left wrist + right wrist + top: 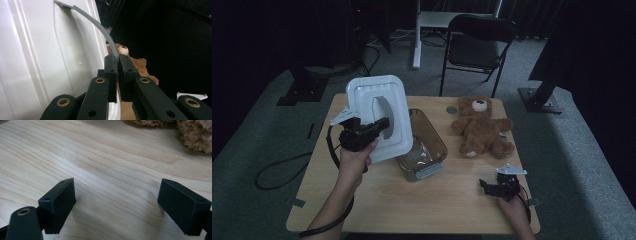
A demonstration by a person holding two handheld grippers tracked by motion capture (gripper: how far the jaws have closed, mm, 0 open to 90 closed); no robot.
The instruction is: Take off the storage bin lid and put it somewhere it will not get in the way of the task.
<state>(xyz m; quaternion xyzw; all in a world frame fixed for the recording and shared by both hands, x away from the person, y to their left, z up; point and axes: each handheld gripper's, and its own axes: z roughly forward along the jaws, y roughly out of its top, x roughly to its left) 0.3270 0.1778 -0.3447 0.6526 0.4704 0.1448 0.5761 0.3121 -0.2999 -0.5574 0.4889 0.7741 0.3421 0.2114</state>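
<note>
In the high view the left gripper holds the white lid upright by its grey handle, lifted just left of the open clear box on the worktop; the right gripper rests near right, well apart. In the left gripper view the fingers are clamped on the thin handle strap, the lid's long axis running up and away from them. In the right gripper view the fingers stand wide apart over bare wood, the teddy bear beyond.

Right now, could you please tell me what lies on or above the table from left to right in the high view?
Left claw gripping the white lid's handle, white lid, clear storage bin, teddy bear, right claw.
</note>
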